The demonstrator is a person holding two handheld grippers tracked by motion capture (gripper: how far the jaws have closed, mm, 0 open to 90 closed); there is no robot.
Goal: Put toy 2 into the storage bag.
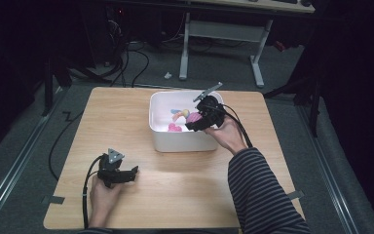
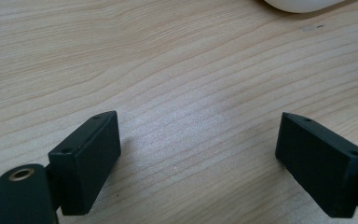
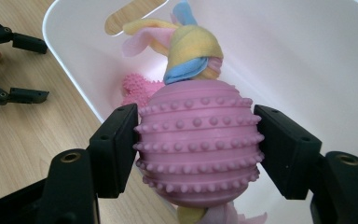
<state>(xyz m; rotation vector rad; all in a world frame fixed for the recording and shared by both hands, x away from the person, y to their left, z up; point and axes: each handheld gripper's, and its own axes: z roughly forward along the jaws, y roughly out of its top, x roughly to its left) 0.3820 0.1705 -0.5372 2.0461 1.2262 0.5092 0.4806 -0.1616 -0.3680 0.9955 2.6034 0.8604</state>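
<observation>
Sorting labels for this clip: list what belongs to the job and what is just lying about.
In the job: pink studded ball, clamped in right gripper; white tub; cloth strips; pink toy in the tub.
Lying about: left gripper, open; wooden table.

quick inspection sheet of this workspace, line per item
surface: light wooden table, tape tabs at its near corners
job's things: pink studded ball with yellow, blue and pink fabric strips knotted on top, held over the white bin; a second pink knobbly toy lies in the bin
clutter: nothing seen on the table beyond the bin
grippers: right gripper pads against both sides of the ball; left gripper open, low over bare wood
cables: a black cable trails from each gripper; more cables on the floor beyond the table
surroundings: dark room, grey floor, white desk frame behind, small white scrap on the floor
</observation>
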